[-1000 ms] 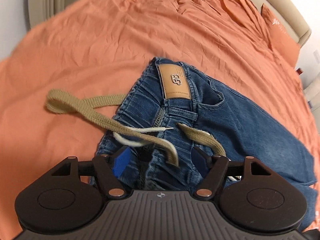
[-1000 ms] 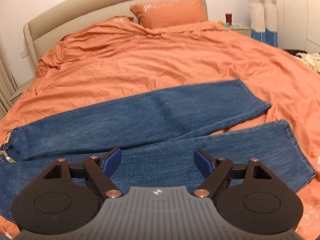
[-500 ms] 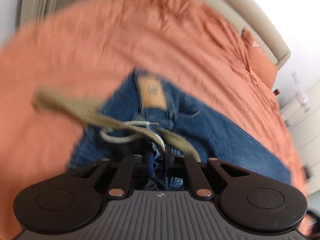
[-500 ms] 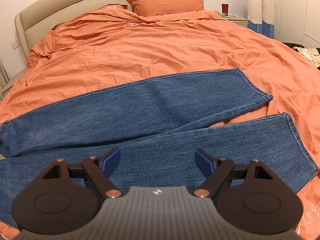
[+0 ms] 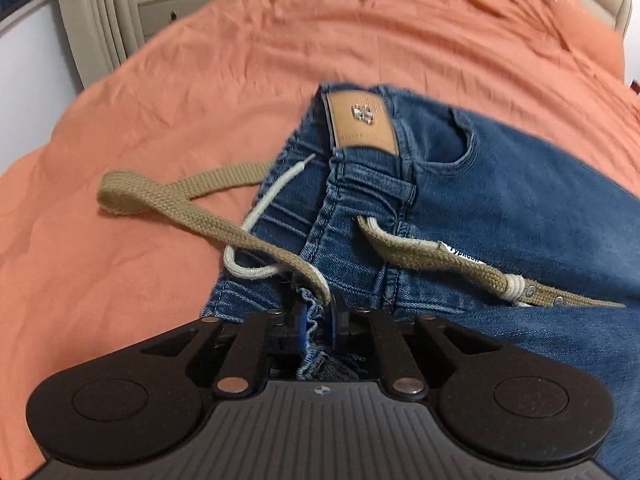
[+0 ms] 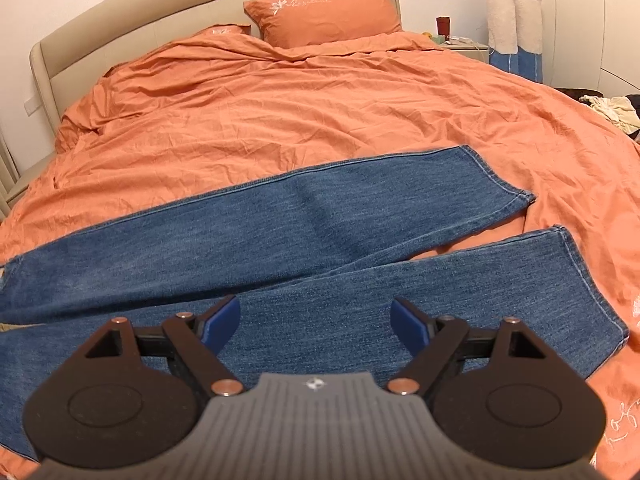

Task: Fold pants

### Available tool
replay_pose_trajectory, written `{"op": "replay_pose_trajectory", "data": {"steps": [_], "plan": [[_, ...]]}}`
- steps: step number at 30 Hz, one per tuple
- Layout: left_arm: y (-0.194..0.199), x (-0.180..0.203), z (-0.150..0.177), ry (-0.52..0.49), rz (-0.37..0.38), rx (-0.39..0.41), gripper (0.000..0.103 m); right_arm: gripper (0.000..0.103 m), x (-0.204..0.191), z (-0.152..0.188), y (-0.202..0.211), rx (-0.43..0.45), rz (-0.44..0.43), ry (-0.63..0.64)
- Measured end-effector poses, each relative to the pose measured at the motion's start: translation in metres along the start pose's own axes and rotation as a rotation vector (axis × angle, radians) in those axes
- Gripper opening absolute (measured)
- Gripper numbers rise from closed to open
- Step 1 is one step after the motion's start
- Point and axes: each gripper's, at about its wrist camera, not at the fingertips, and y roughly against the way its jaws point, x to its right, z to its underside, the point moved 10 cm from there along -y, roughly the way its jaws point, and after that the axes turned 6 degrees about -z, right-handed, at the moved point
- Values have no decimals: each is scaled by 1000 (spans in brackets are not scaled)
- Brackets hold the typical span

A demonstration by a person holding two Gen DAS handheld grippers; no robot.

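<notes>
The left claw (image 5: 318, 326) was pinched on a bunched fold of denim at the near edge of the waistband, and its jaws were easing open a touch with the cloth between the blue pads (image 5: 301, 326)! That grip sat there, I'd judge, to anchor the top of the pants (image 5: 500, 200) for the first fold. The pants lay flat on the bed (image 5: 180, 120), spread over the wrinkled orange sheet, waistband on the left claw's side, legs running off toward the right.

Look at the textures: mid-blue denim with ribbed, gathered elastic at the waist, a smooth tan leather patch (image 5: 363, 125) stitched at the back, and a flat woven khaki belt (image 5: 168, 202) looped loose across the sheet, tangled with a round white drawstring (image 5: 260, 216). That loose belt could snag a fold, I reckoned.

Over on the other side, the right claw (image 6: 316, 322) stood spread wide and was opening further, nothing between the pads, poised above the nearer leg (image 6: 400, 304). The farther leg (image 6: 320, 216) angled away, hems splayed apart, so the legs looked yet to be brought together.
</notes>
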Motion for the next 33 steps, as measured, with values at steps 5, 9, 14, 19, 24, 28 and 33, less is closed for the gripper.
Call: {"op": "replay_pose_trajectory", "data": {"steps": [5, 9, 14, 19, 24, 28, 33], "plan": [[27, -1, -10, -40, -59, 9, 38, 81, 5, -2, 9, 3, -4, -27], [70, 14, -12, -190, -89, 89, 46, 81, 2, -3, 21, -23, -63, -28], [115, 63, 5, -510, -41, 178, 47, 81, 8, -8, 49, -37, -69, 69], [126, 106, 52, -837, 30, 145, 47, 78, 36, -9, 83, -29, -7, 143], [117, 126, 95, -1021, 31, 46, 48, 41, 74, 10, 109, -68, 59, 161], [108, 135, 127, -1134, 69, -32, 50, 41, 97, 26, 128, -92, 121, 206], [85, 142, 143, -1175, 29, -57, 49, 41, 117, 29, 143, -102, 151, 209]]}}
